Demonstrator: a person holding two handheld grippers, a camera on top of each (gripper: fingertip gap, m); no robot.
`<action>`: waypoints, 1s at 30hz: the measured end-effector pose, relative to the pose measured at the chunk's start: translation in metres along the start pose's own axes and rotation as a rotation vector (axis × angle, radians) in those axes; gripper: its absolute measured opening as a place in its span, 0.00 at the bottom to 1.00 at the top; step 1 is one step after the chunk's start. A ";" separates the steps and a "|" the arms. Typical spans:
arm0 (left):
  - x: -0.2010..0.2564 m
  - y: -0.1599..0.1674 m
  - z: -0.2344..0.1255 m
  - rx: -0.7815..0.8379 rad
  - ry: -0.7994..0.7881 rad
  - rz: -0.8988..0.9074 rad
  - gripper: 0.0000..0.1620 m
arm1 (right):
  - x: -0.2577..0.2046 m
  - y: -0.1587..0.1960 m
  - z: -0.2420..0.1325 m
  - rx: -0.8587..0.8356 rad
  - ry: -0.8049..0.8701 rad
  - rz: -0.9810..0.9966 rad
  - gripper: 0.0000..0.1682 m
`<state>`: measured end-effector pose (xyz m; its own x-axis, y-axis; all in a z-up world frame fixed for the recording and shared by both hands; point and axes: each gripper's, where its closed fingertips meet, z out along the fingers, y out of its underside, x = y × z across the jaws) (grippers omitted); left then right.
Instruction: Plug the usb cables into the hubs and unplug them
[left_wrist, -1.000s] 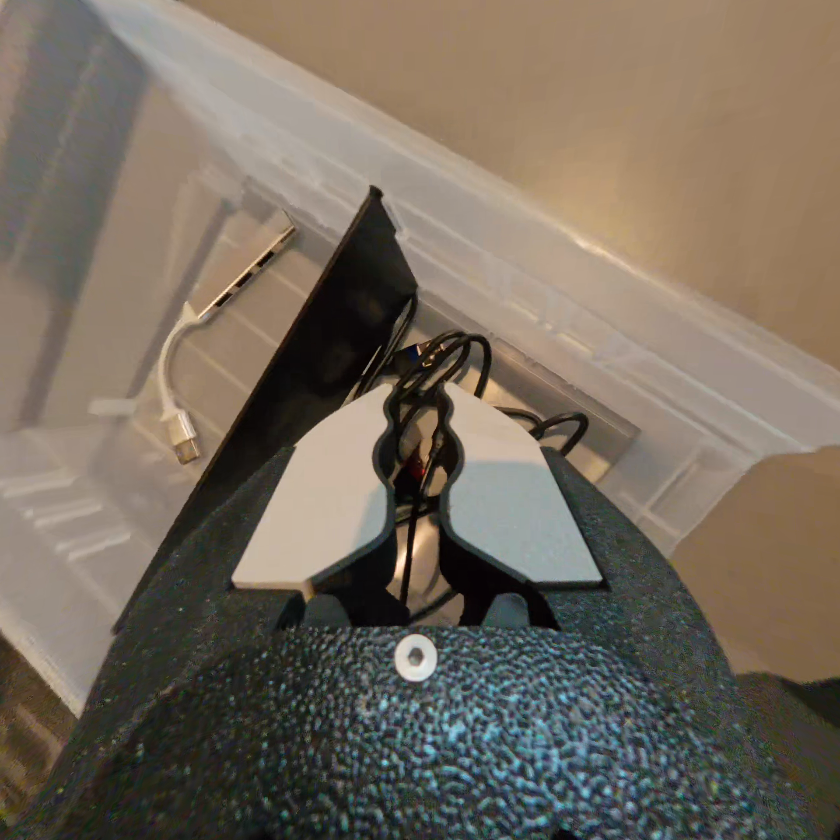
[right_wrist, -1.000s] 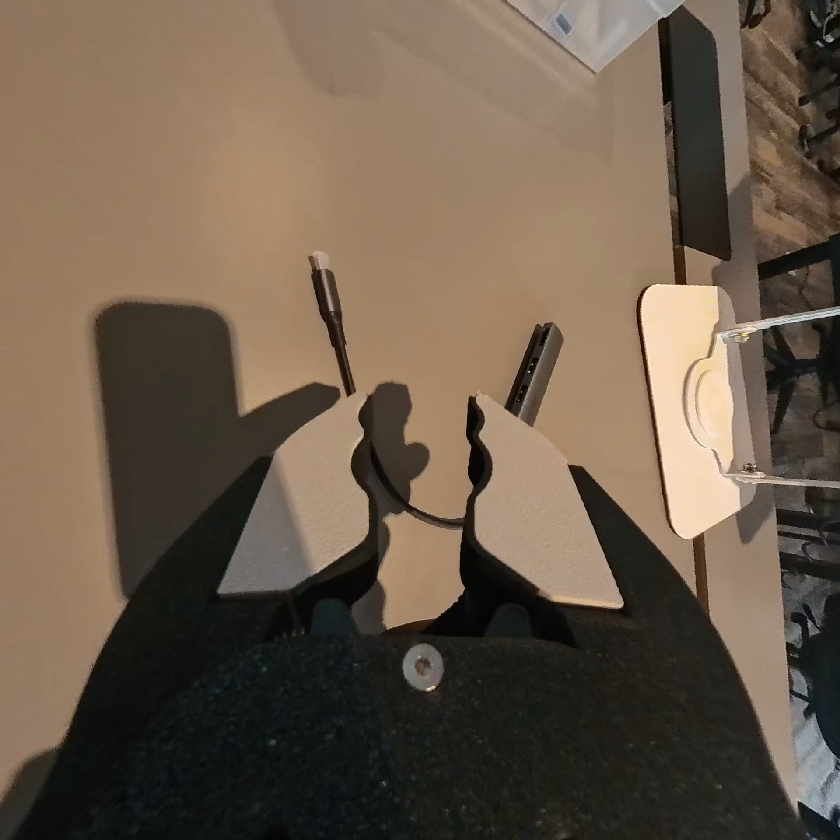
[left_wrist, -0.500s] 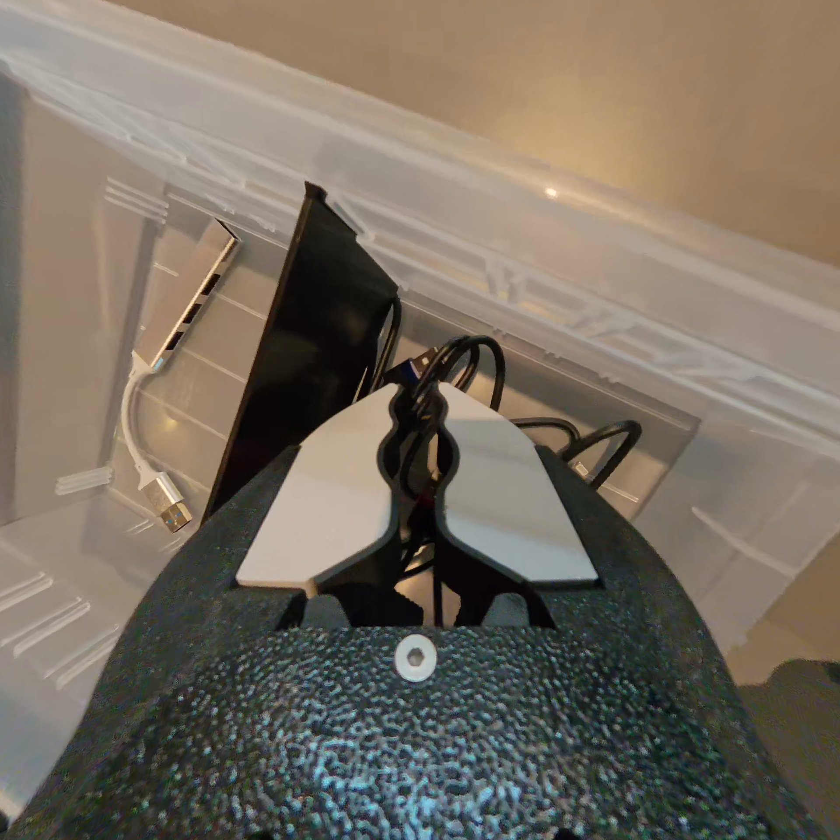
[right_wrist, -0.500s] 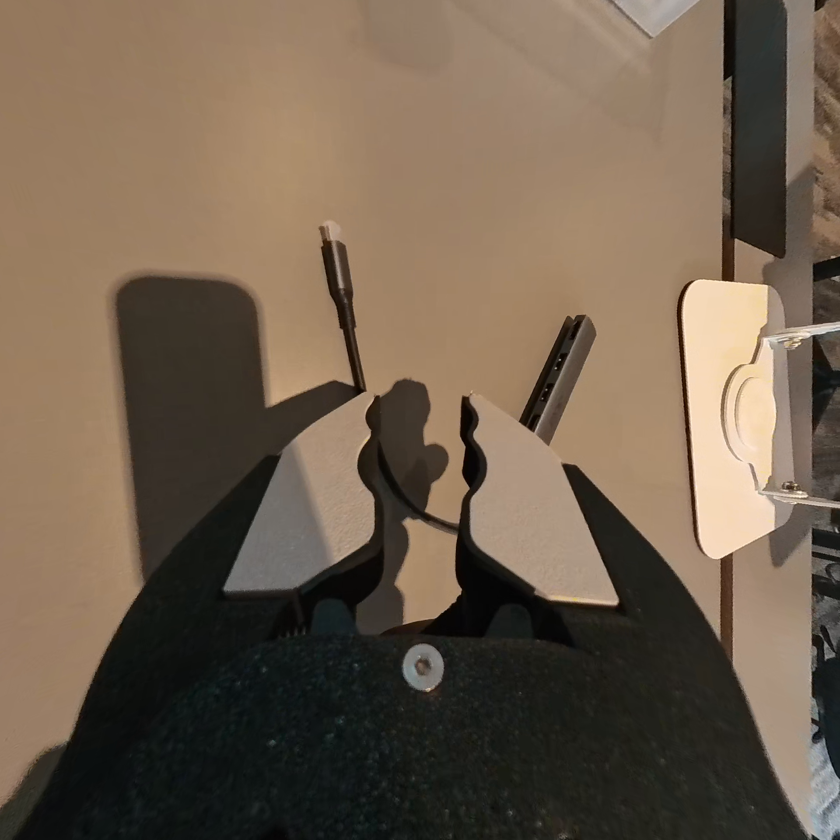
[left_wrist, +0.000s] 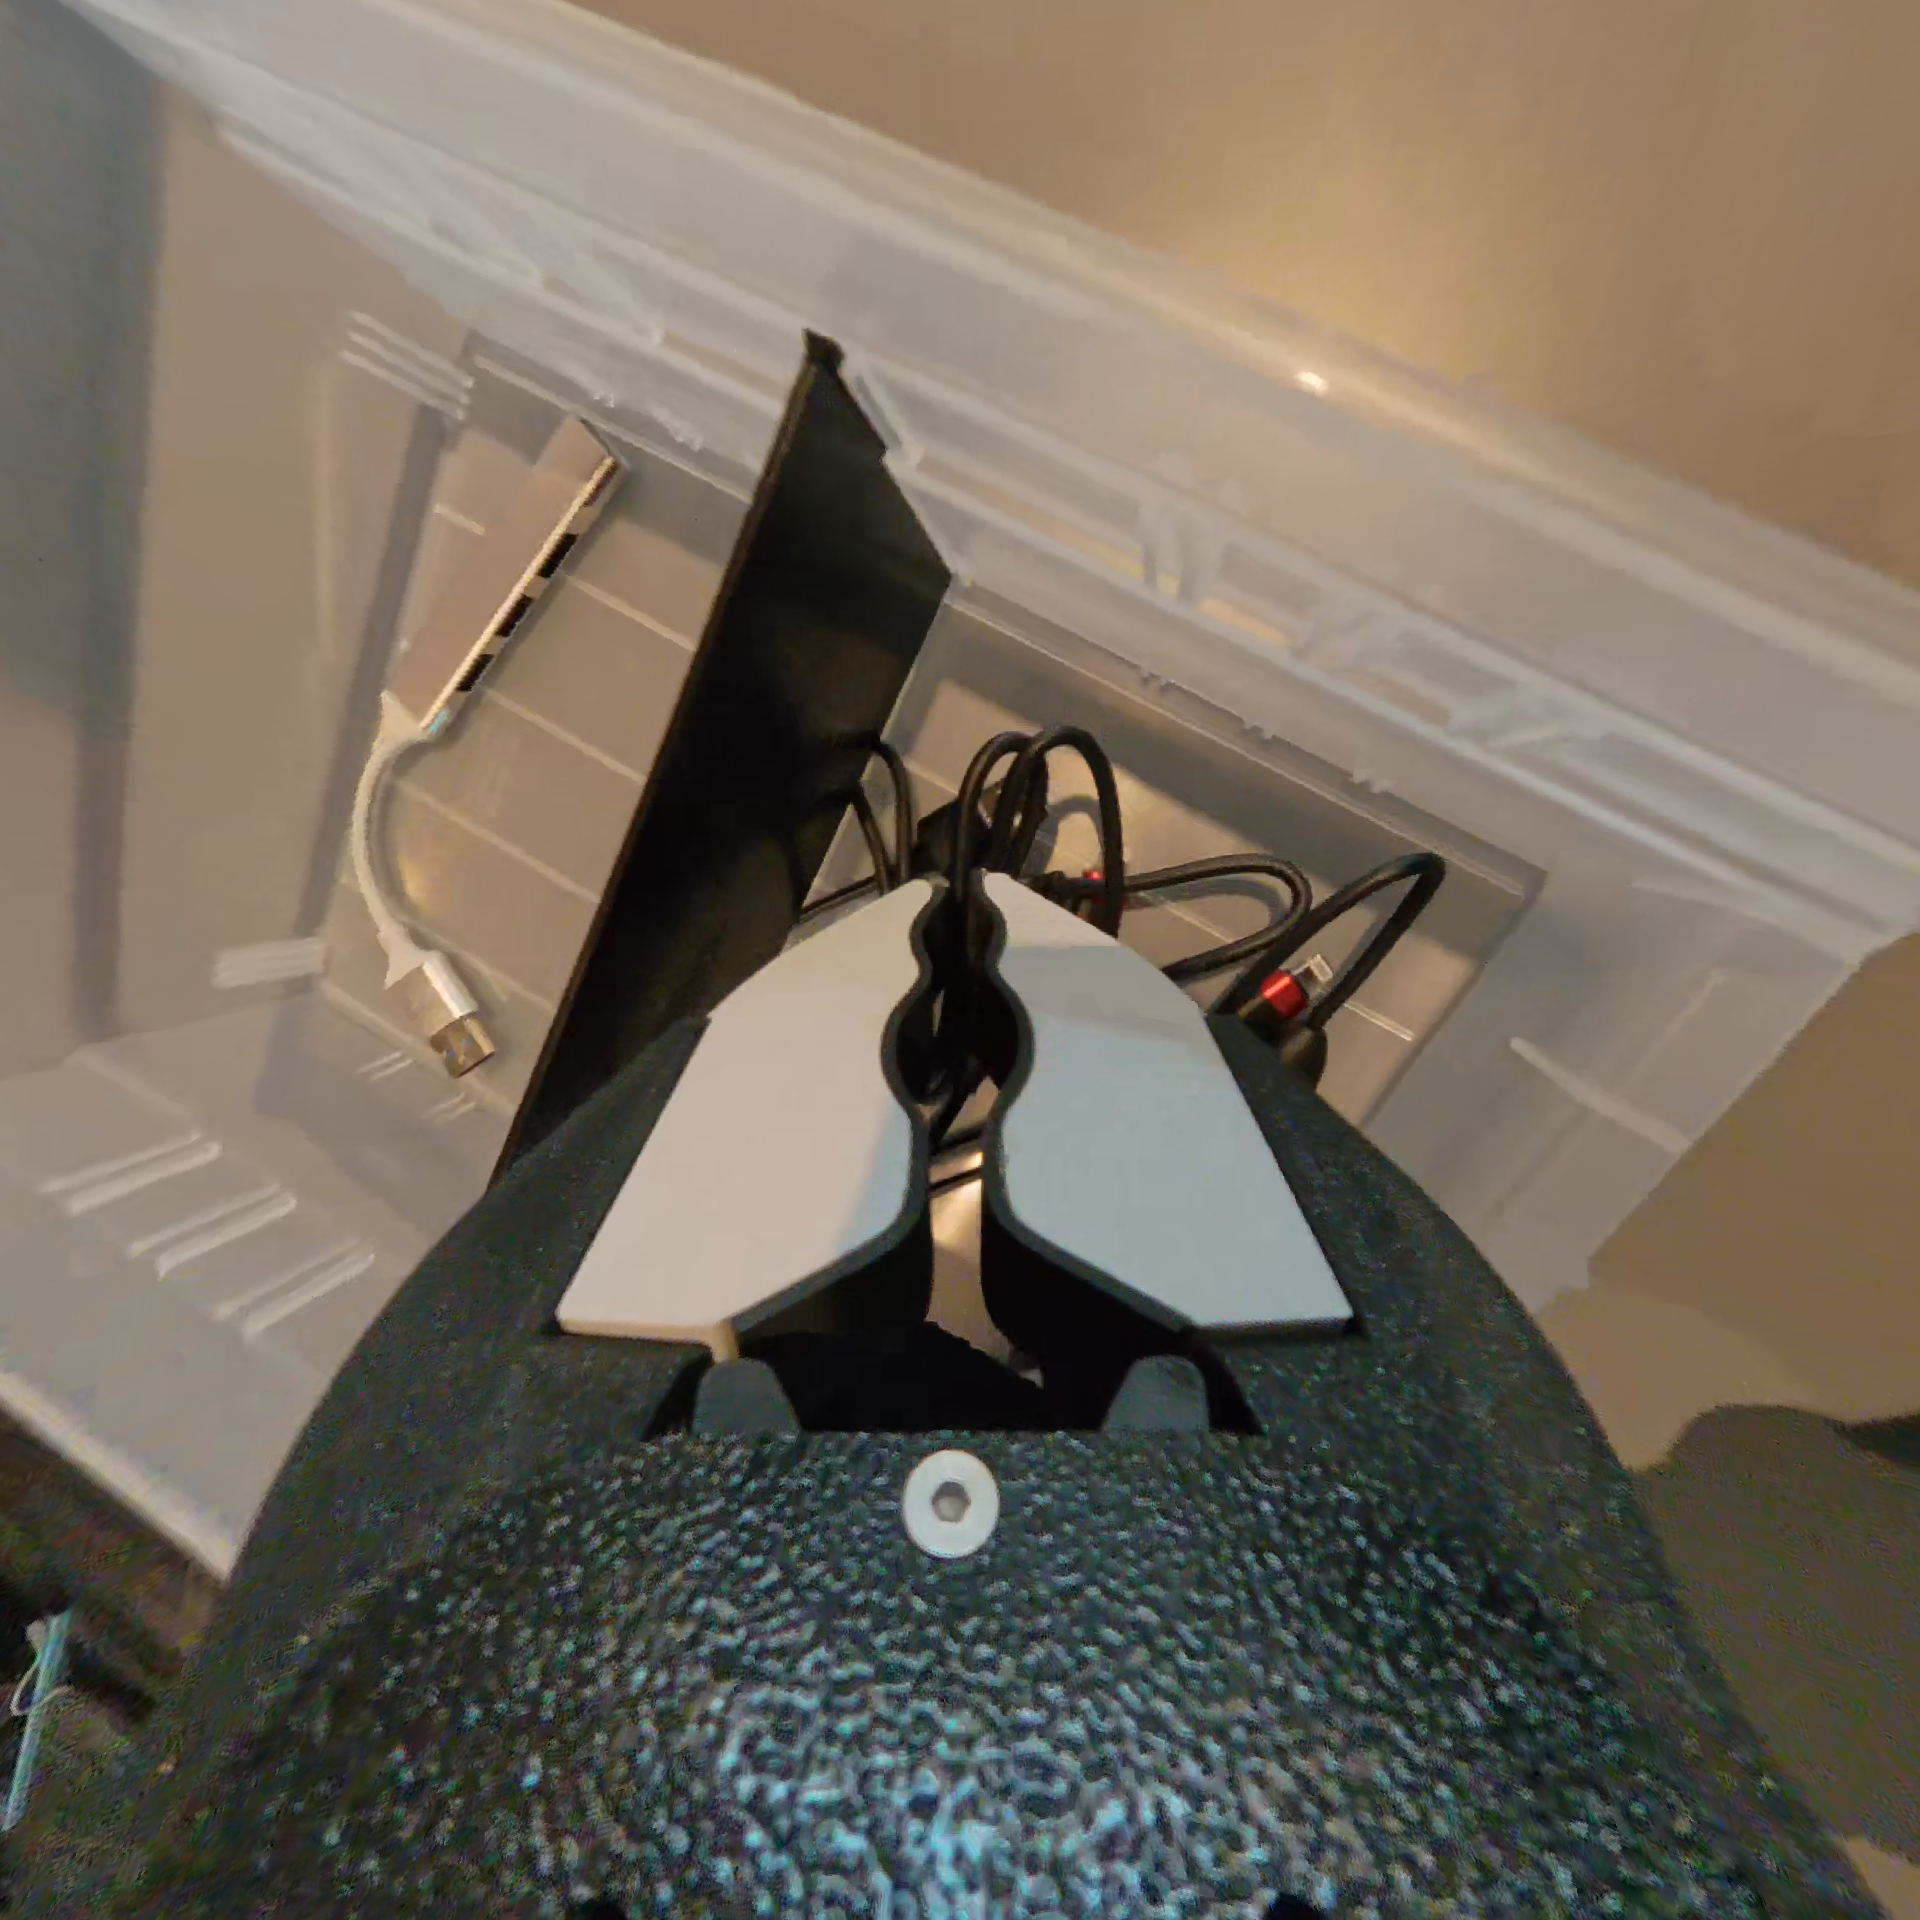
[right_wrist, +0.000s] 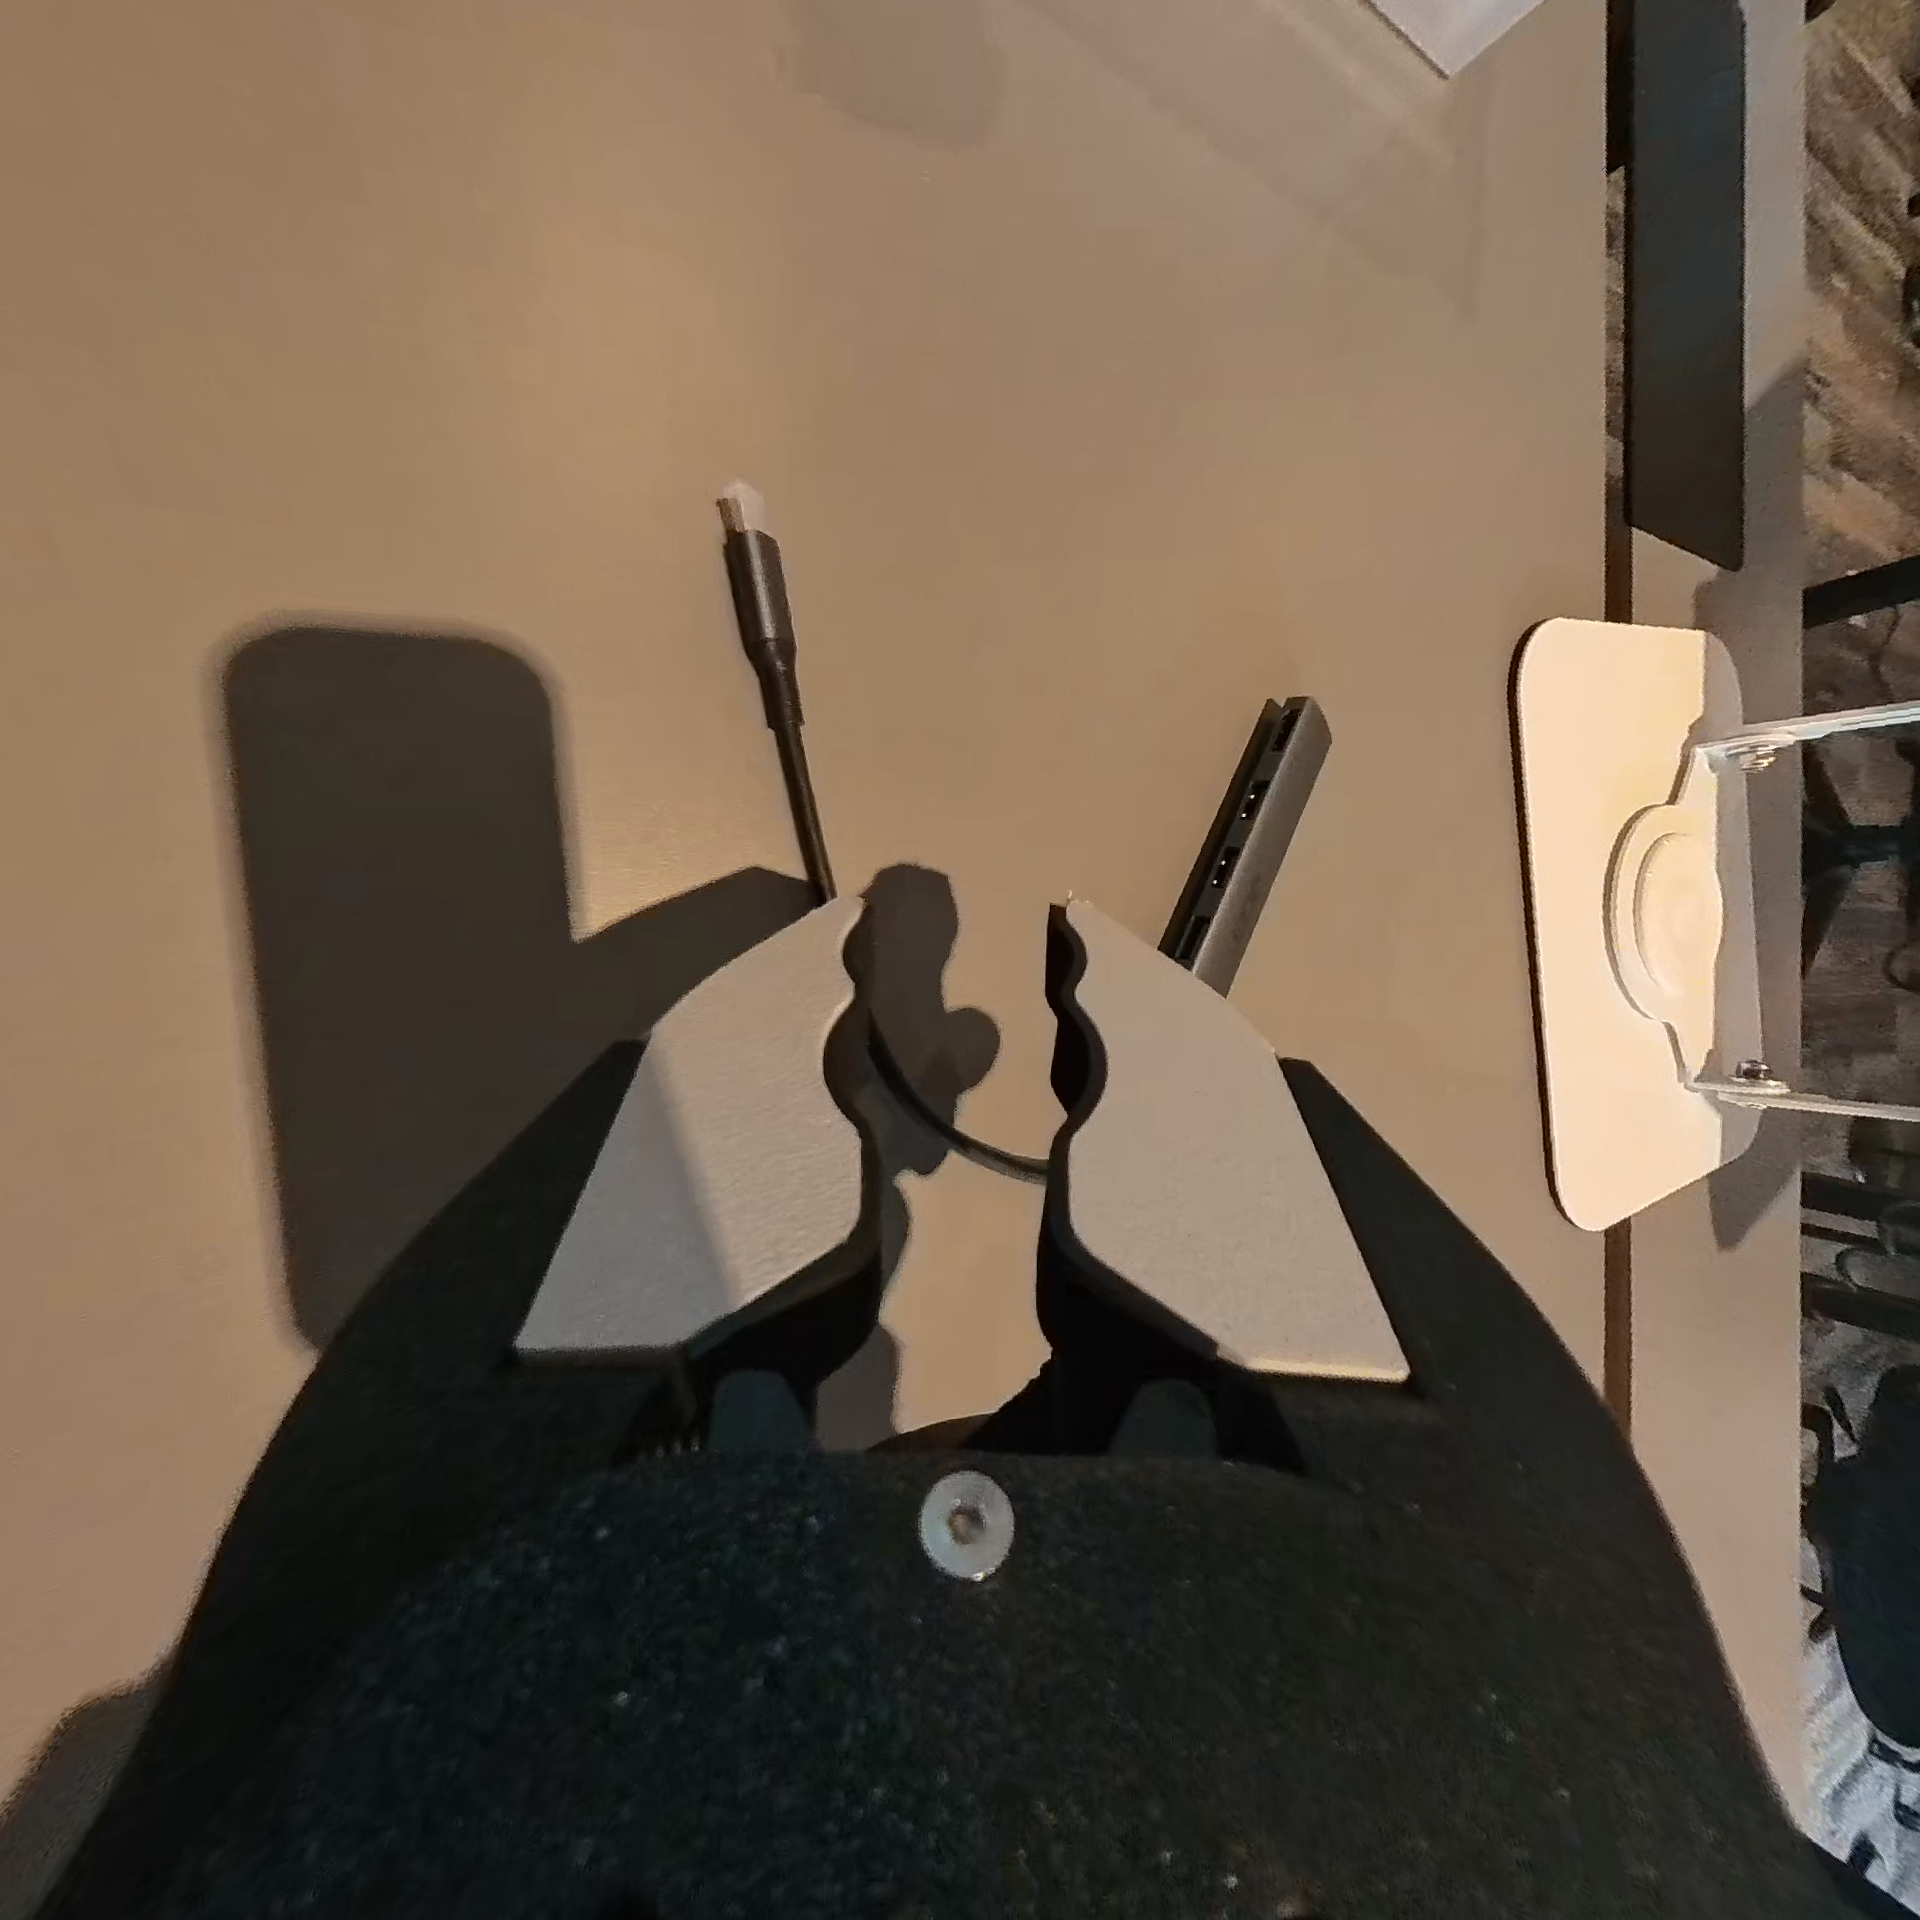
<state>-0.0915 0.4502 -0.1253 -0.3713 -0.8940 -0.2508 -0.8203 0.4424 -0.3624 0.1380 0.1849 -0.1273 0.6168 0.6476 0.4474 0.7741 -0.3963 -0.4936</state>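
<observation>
bin (left_wrist: 1195, 343): clear plastic, split by a black divider (left_wrist: 769, 748)
left side: silver hub (left_wrist: 509, 603), white lead
right side: tangle of black cables (left_wrist: 1039, 810)
left gripper (left_wrist: 961, 899): pinched on those cables, looks like
right gripper (right_wrist: 961, 920): parted, empty, over the dark hub (right_wrist: 1247, 831) on the table (right_wrist: 416, 312)

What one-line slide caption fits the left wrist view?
Left gripper shut on black cables in a clear bin, a silver hub lying beyond the black divider.

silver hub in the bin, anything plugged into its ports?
No, the silver hub's ports show empty; the black cables lie across the black divider.
</observation>
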 end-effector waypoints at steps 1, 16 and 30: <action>-0.001 0.000 -0.006 0.011 -0.016 -0.011 0.02 | 0.000 0.000 -0.001 -0.002 0.002 -0.003 0.19; -0.021 -0.009 -0.119 0.312 -0.430 -0.228 0.02 | 0.000 -0.020 -0.024 0.011 0.073 -0.045 0.17; -0.061 -0.023 -0.164 0.472 -0.787 -0.366 0.02 | -0.010 -0.035 -0.042 0.037 0.116 -0.069 0.16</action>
<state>-0.1211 0.4832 0.0453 0.4065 -0.7548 -0.5149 -0.5055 0.2836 -0.8149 0.1112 0.1649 -0.0833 0.5760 0.5920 0.5637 0.8111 -0.3278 -0.4845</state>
